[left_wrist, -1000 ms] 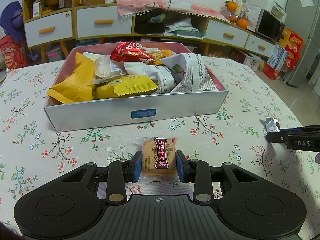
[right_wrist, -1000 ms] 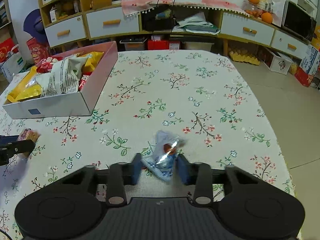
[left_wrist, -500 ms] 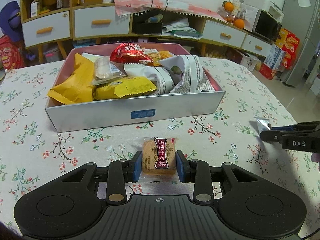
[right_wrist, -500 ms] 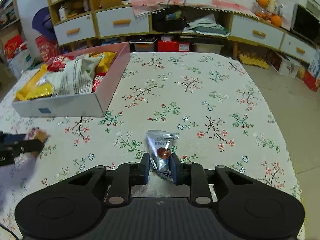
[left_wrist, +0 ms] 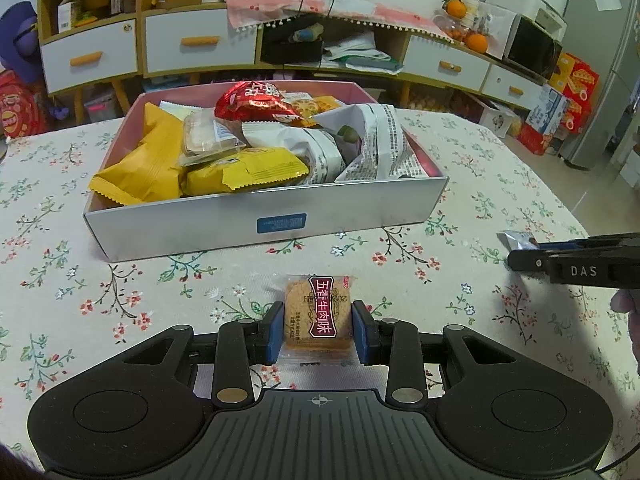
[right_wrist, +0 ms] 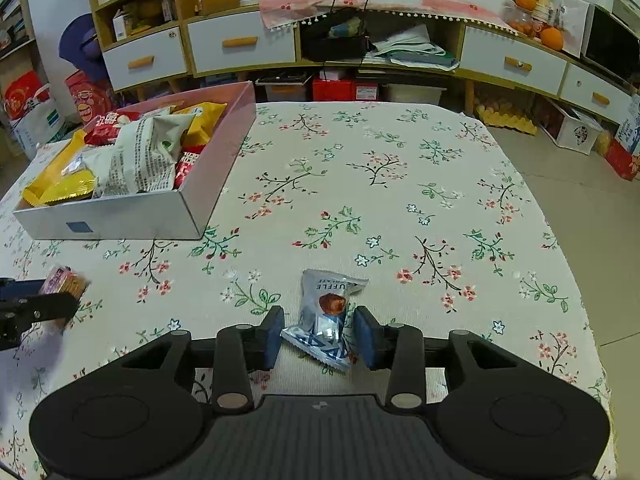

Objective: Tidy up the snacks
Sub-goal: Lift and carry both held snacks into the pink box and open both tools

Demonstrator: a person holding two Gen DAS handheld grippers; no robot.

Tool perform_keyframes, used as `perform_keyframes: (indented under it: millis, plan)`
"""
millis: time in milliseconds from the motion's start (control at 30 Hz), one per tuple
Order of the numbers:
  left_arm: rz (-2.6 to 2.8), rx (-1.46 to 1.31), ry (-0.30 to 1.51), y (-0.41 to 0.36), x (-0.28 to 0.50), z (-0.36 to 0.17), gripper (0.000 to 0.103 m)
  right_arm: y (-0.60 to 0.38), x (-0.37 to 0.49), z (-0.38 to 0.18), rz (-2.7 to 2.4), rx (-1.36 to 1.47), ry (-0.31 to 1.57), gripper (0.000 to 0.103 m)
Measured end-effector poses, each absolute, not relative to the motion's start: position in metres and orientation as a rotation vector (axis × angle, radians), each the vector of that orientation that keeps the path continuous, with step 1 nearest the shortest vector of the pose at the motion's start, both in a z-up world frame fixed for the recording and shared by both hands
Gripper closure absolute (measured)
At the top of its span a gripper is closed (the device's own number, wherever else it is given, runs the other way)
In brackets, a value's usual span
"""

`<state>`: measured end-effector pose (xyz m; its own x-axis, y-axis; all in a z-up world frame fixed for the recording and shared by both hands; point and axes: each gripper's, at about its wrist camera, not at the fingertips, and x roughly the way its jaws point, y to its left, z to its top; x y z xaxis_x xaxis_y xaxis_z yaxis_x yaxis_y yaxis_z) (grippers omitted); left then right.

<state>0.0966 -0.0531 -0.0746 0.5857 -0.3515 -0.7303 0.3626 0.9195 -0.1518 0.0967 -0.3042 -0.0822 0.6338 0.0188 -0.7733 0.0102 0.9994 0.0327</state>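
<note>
My left gripper [left_wrist: 318, 332] is shut on a square cracker packet [left_wrist: 318, 312] with a dark red label, held low over the flowered cloth just in front of the snack box [left_wrist: 264, 220]. The box is white outside, pink inside, and holds several yellow, red and white bags. My right gripper [right_wrist: 319, 320] stands open, its jaws wide apart. A silver-blue chocolate packet [right_wrist: 326, 308] lies flat between its pads. The left wrist view shows that gripper [left_wrist: 520, 258] at the right with the silver packet [left_wrist: 516, 239] at its tip. The right wrist view shows the left gripper [right_wrist: 60, 300] and the cracker [right_wrist: 64, 280] at the far left.
The box [right_wrist: 120, 220] sits at the table's left side. The flowered tablecloth [right_wrist: 400, 184] stretches bare to the right and far edges. Behind the table stand cabinets with drawers [right_wrist: 240, 44]. A hand [left_wrist: 628, 308] shows at the right edge.
The right jaws pinched the silver packet half a second ago and now stand wider apart, with the packet lying flat between them. The left gripper and its cracker have not moved.
</note>
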Motion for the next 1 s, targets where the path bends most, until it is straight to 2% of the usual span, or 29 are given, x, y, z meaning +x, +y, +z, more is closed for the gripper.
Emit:
perform_keyframes:
  millis: [667, 1000]
  plan:
    - [-0.42, -0.012, 0.794, -0.035, 0.095, -0.048, 0.071, -0.278, 0.099, -0.052, 0.047, 0.058, 0.849, 0.103]
    - [-0.345, -0.057, 0.733, -0.007, 0.135, -0.023, 0.071, -0.245, 0.136, -0.018, 0.123, 0.151, 0.761, 0.103]
